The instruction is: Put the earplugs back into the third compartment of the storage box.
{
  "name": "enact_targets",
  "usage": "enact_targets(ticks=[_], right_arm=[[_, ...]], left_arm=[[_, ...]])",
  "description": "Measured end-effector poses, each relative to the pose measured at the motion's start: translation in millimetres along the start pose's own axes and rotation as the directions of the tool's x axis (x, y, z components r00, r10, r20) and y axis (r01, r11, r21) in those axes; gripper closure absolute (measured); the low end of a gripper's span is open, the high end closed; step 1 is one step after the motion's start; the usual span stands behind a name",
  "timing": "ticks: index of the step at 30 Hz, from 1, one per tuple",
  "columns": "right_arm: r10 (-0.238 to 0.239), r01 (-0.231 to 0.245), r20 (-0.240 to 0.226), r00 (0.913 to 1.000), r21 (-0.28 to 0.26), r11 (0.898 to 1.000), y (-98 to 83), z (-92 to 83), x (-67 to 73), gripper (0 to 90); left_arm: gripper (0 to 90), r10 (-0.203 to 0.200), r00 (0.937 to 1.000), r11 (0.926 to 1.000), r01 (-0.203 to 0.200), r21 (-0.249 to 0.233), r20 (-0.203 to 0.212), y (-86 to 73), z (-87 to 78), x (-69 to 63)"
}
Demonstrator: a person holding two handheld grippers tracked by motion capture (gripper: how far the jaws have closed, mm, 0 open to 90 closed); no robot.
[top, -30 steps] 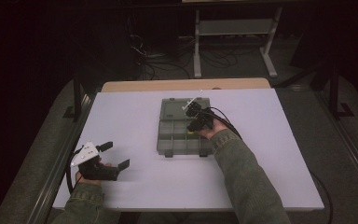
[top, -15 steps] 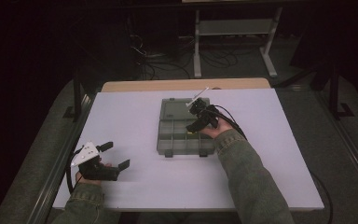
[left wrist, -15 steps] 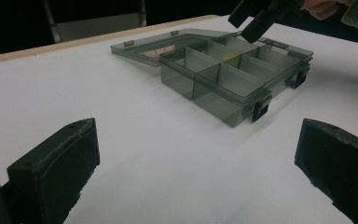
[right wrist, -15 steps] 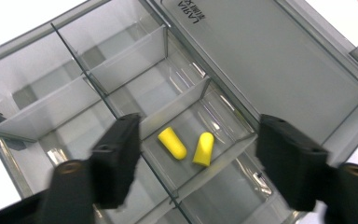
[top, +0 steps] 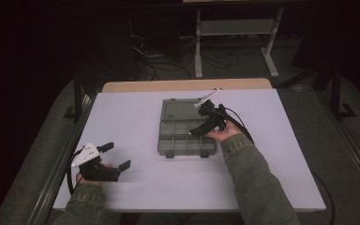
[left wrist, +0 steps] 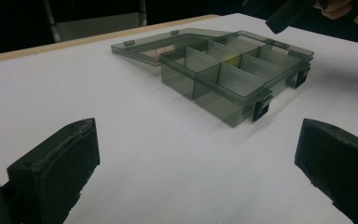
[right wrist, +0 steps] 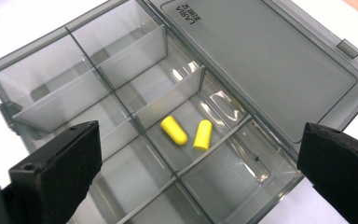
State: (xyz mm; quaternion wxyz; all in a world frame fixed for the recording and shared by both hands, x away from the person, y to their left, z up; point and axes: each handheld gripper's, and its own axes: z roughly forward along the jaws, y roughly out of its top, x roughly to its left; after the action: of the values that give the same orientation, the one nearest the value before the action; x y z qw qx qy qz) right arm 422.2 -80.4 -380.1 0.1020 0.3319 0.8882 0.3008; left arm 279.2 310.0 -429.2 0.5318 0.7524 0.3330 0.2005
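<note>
My right tongs (right wrist: 198,175) just opened wide, empty, above organizer box (right wrist: 135,56); two yellow earplugs (right wrist: 174,130) lie in compartment between them. Left tongs (left wrist: 191,182) open, on worktop (top: 136,117).

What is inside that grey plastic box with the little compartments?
Two yellow earplugs lie side by side in one compartment of the box. The other compartments in view look empty; the jaws cover parts of the nearest ones.
</note>
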Motion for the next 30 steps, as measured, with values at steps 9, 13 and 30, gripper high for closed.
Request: enact_targets(ticks=[9,13,30], right_arm=[[-0.001,0.000,-0.024,0.9997,-0.055,0.998,-11.7,-13.5,0.6,0.0],[-0.002,0.000,-0.024,0.9997,-0.085,0.996,-17.7,-19.7,0.3,0.0],[0.039,-0.042,-0.023,0.9989,-0.151,0.988,-56.3,-40.3,-5.3,0.0]], left_arm=[[0.0,-0.001,1.0000,1.0000,0.001,0.003,-0.001,-0.3,-0.2,0.4],[0.0,-0.006,1.0000,1.0000,0.006,0.000,-0.005,-0.3,-0.9,1.2],[0.0,-0.006,1.0000,1.0000,0.006,0.003,-0.004,-0.5,-0.5,0.6]])
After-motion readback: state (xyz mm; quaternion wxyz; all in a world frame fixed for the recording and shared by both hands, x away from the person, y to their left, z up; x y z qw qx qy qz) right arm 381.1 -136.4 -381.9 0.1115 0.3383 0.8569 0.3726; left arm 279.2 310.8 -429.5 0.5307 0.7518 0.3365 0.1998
